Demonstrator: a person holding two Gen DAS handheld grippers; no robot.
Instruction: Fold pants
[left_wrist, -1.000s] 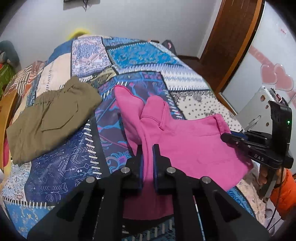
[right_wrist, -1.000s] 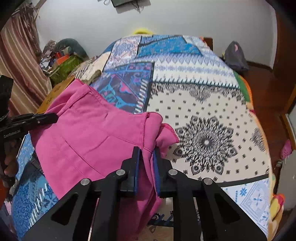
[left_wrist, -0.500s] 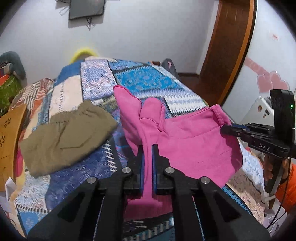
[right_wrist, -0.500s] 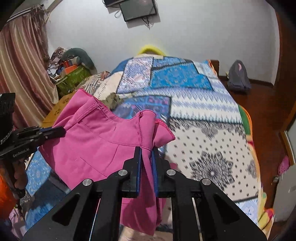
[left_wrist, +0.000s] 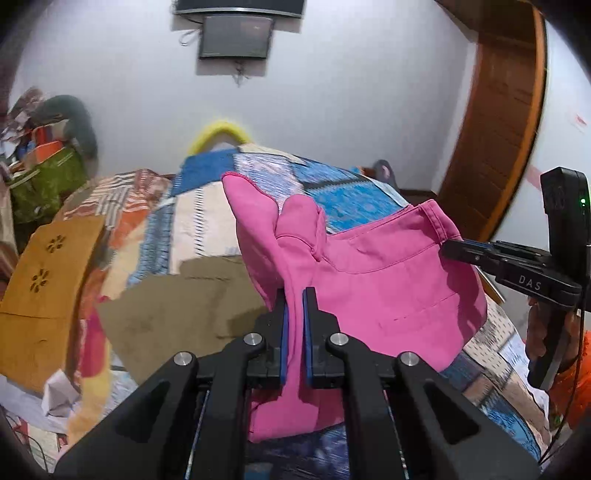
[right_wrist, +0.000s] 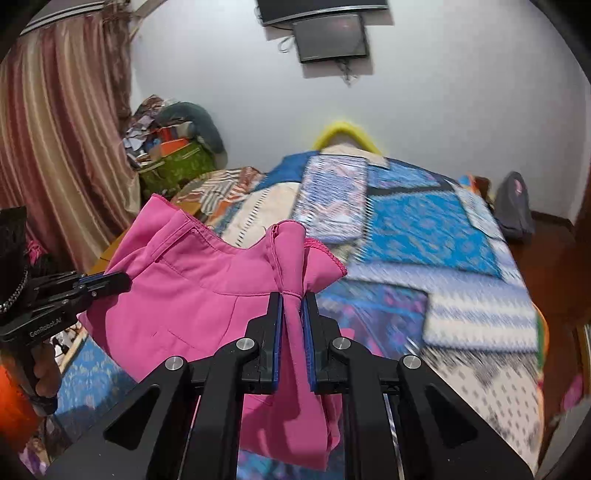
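Note:
The pink pants (left_wrist: 384, 291) hang in the air above the bed, held between both grippers. My left gripper (left_wrist: 294, 295) is shut on a bunched fold of the pink pants at one end. My right gripper (right_wrist: 292, 297) is shut on the pink pants (right_wrist: 207, 291) at the other end. In the left wrist view the right gripper (left_wrist: 465, 251) shows at the right, clamping the waistband corner. In the right wrist view the left gripper (right_wrist: 107, 282) shows at the left, clamping the fabric edge. The cloth sags between them.
A patchwork bedspread (right_wrist: 424, 229) covers the bed. Folded olive pants (left_wrist: 181, 306) lie on it at the left. An orange-brown board (left_wrist: 44, 280) stands at the bed's left side. A cluttered pile (right_wrist: 173, 147) and a curtain (right_wrist: 62, 122) are at the far left. A wooden door (left_wrist: 498, 122) is at the right.
Both grippers have lifted the pink pants off the bedspread and tilted up; the wall and the screen on it now show. Both stay shut on the cloth.

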